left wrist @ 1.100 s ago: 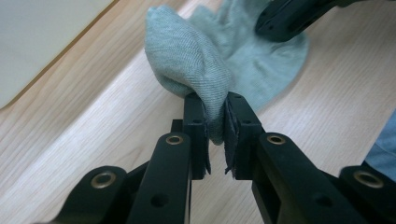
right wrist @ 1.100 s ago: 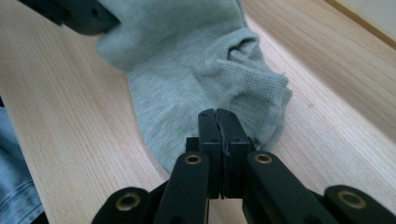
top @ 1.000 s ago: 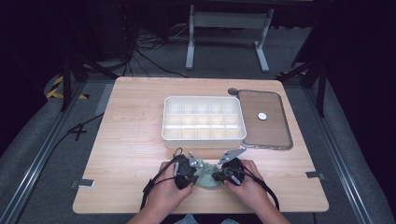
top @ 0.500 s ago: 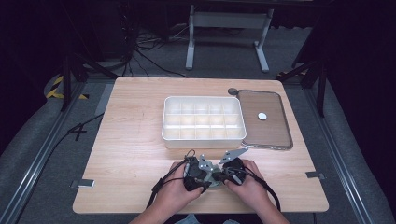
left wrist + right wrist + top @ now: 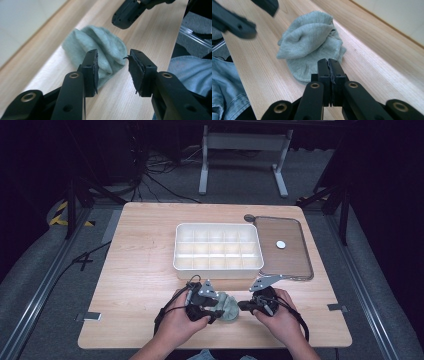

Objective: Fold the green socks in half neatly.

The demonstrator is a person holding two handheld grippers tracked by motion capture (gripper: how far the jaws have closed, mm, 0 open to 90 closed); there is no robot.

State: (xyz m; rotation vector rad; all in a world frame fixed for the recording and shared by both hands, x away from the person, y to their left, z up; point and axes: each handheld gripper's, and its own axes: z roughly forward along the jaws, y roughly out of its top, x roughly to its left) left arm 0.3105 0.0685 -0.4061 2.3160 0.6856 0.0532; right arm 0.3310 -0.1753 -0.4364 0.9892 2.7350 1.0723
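Observation:
A bunched grey-green sock lies on the wooden table near its front edge, between my two hands. My left gripper sits at the sock's left side. In the left gripper view it stands open, and the sock lies just beyond its tips, with its near edge behind the left jaw. My right gripper points at the sock from the right. In the right gripper view it is shut with nothing between its jaws, and the sock lies just ahead of the tips.
A white compartment tray stands mid-table behind the hands. A brownish clear lid with a small white disc on it lies to the tray's right. A dark round object sits at the lid's far corner. Blue jeans show below the table edge.
The hands drew close together over the sock half a second ago. They now sit slightly apart, and the sock shows between them.

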